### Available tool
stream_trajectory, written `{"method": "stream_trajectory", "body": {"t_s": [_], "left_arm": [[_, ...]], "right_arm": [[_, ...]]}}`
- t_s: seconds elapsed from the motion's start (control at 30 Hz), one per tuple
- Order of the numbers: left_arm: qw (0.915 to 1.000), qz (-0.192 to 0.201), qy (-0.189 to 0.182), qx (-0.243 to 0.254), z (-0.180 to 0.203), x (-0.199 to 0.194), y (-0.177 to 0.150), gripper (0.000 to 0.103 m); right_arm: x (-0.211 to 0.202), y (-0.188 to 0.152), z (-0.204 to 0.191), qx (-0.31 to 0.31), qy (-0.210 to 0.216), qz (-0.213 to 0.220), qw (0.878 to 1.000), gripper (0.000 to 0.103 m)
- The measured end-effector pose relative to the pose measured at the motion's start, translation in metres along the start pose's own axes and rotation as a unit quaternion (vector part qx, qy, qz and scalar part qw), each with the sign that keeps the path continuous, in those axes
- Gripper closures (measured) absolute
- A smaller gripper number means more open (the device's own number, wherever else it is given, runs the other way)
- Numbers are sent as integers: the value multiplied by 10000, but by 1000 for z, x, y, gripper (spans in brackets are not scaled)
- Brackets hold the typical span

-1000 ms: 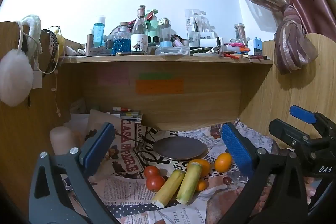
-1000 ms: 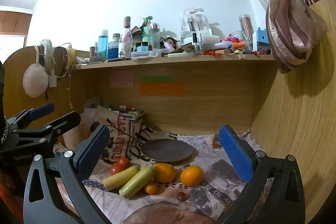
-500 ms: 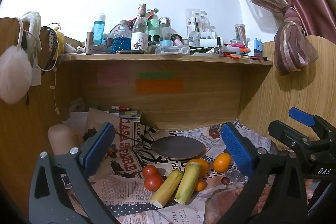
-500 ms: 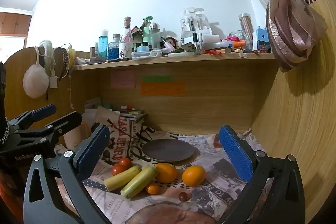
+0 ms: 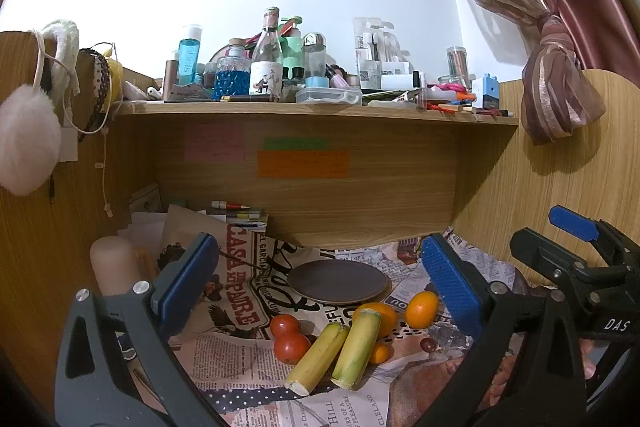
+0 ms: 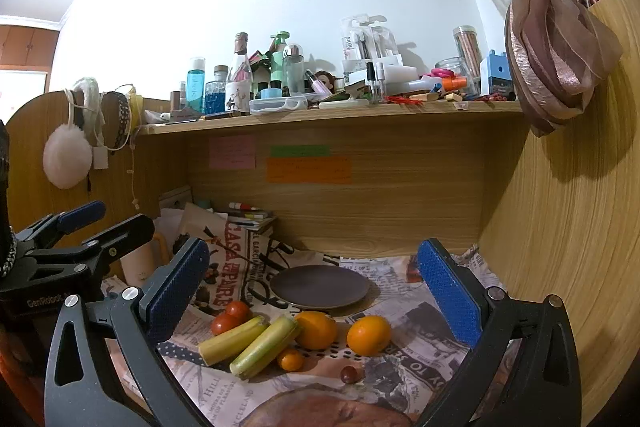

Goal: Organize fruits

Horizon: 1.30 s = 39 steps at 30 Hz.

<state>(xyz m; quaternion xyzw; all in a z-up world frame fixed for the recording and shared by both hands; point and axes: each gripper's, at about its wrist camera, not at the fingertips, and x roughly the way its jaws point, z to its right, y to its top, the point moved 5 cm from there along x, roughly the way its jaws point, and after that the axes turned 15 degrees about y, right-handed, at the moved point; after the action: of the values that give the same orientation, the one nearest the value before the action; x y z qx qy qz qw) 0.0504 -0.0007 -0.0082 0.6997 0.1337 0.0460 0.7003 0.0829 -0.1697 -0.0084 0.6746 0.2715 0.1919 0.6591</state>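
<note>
On the newspaper-covered desk lie two red tomatoes (image 5: 291, 346) (image 6: 230, 317), two yellow-green sugarcane pieces (image 5: 356, 349) (image 6: 265, 347), two oranges (image 5: 421, 309) (image 6: 369, 335), a small orange fruit (image 6: 291, 361) and a dark grape (image 6: 349, 374). An empty dark plate (image 5: 338, 281) (image 6: 319, 286) sits just behind them. My left gripper (image 5: 318, 287) is open and empty, above and in front of the fruits. My right gripper (image 6: 312, 291) is open and empty, likewise short of them. Each gripper shows at the edge of the other's view.
A wooden shelf (image 5: 320, 113) crowded with bottles and boxes overhangs the desk. Wooden side panels (image 6: 560, 227) close in left and right. Books and papers (image 5: 240, 217) and a beige cup (image 5: 114, 267) stand at back left. A curtain (image 6: 552, 59) hangs at right.
Both grippers have drifted slightly; the fruits sit a little lower and nearer in the views. Nothing was grasped or moved on the desk.
</note>
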Motion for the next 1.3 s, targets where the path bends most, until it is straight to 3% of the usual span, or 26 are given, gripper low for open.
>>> {"method": "stream_trajectory", "body": {"t_s": [1.3], "left_arm": [[10000, -23, -33, 18, 2, 2, -3, 0]], "right_arm": [[1, 0, 5, 30, -8, 11, 10000, 0]]}}
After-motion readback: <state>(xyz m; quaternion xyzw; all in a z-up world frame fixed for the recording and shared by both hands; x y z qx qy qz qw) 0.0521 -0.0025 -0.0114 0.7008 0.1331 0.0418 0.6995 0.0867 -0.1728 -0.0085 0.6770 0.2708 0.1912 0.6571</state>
